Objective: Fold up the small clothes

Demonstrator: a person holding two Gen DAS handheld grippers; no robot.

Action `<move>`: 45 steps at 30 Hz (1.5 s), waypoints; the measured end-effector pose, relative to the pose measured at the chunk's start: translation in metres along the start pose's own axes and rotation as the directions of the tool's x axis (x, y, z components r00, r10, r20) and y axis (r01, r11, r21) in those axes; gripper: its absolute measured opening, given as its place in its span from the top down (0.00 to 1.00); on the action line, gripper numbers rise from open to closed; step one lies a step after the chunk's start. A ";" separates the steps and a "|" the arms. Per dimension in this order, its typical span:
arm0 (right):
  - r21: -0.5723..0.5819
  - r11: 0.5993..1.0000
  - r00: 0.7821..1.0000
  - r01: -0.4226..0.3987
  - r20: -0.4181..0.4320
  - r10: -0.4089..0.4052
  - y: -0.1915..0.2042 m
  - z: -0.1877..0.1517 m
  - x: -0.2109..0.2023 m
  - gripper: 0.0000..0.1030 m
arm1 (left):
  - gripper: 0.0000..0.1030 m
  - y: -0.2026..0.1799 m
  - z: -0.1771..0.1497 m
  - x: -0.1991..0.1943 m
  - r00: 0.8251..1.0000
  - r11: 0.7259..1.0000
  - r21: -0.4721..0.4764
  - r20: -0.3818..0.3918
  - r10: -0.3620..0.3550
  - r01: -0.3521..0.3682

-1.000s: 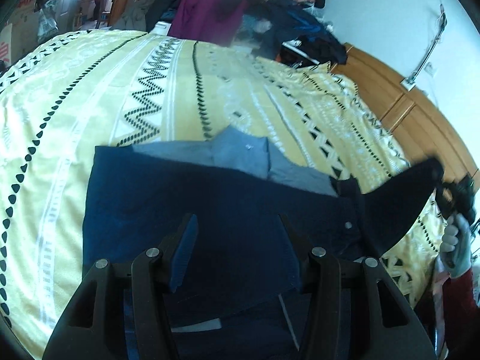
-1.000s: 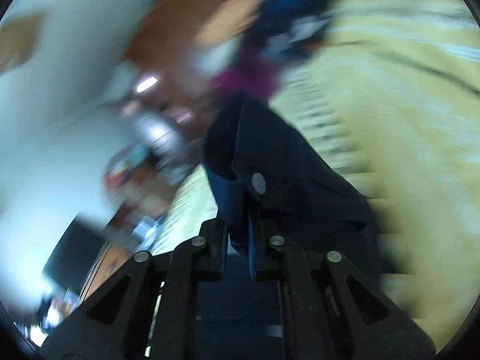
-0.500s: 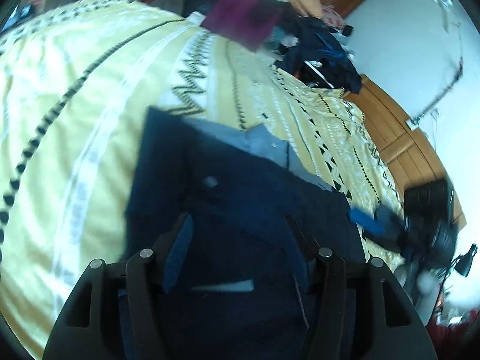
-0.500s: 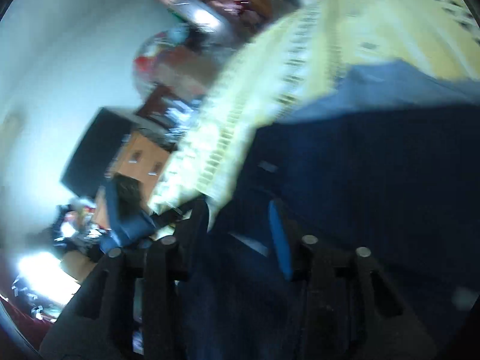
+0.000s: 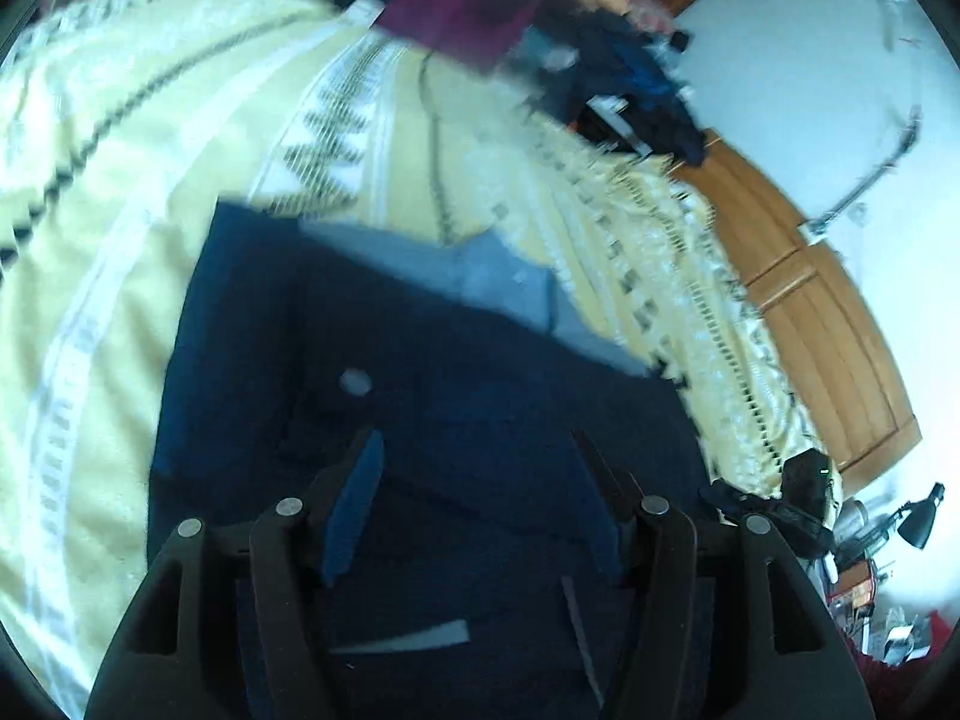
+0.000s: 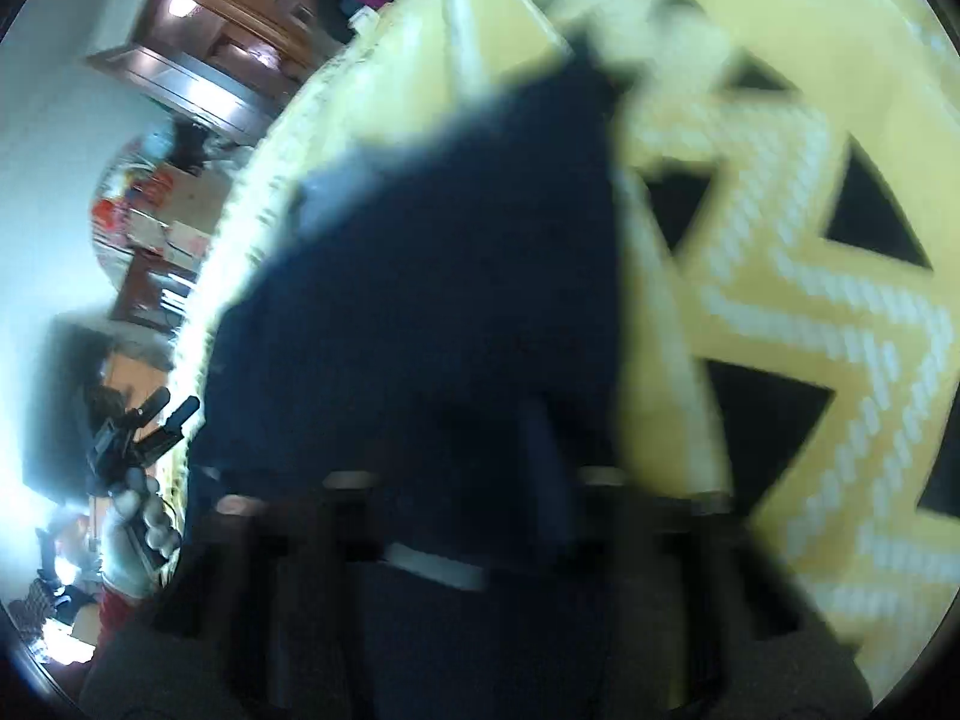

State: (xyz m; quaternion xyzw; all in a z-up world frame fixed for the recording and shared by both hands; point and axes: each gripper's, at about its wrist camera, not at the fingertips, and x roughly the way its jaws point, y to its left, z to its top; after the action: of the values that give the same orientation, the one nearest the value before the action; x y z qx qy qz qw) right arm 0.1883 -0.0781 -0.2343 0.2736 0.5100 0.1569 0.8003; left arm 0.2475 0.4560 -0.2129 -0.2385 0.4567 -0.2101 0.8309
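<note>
A navy buttoned garment (image 5: 492, 420) lies flat on the yellow patterned bedspread (image 5: 150, 192), with a white button (image 5: 355, 382) showing on top. A paler blue garment (image 5: 498, 282) sticks out from under its far edge. My left gripper (image 5: 480, 474) hovers open just above the navy cloth, with nothing between its fingers. In the blurred right wrist view, the navy garment (image 6: 450, 276) fills the middle. My right gripper (image 6: 468, 474) is low over it, jaws apart and holding nothing. A gloved hand (image 6: 129, 534) holds the left gripper (image 6: 162, 420) at the far left.
A heap of dark and magenta clothes (image 5: 540, 36) sits at the far end of the bed. A wooden headboard (image 5: 810, 312) runs along the right side, with a white wall behind. Cluttered furniture and a lamp (image 5: 918, 516) stand beyond the bed's corner.
My right gripper, shut on the navy flap a second ago, has opened and let it go. The flap now lies folded across the garment. My left gripper stayed open above it.
</note>
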 end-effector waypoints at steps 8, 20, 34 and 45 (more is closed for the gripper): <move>-0.091 0.996 0.997 -0.017 0.072 0.024 0.023 -0.009 -0.038 0.44 | 0.35 -0.015 -0.003 -0.002 0.999 0.995 0.091 0.024 0.030 -0.032; -0.294 0.907 0.953 0.302 0.106 -0.283 0.075 -0.030 -0.044 0.27 | 0.45 0.004 0.007 0.017 0.947 0.940 0.140 -0.043 0.319 -0.311; -0.397 0.767 0.857 0.504 0.115 -0.503 0.134 -0.160 -0.001 0.00 | 0.01 -0.025 -0.162 -0.069 0.913 0.874 0.307 -0.036 0.407 -0.377; -0.352 0.798 0.868 0.490 0.113 -0.483 0.131 -0.156 0.001 0.00 | 0.00 -0.034 -0.167 -0.054 0.887 0.828 0.390 -0.053 0.458 -0.404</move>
State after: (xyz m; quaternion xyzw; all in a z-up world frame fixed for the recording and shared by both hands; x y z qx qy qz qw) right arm 0.0521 0.0706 -0.2084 -0.0206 0.5172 0.0367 0.8549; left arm 0.0733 0.4249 -0.2355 0.0465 0.5101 -0.1153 0.8511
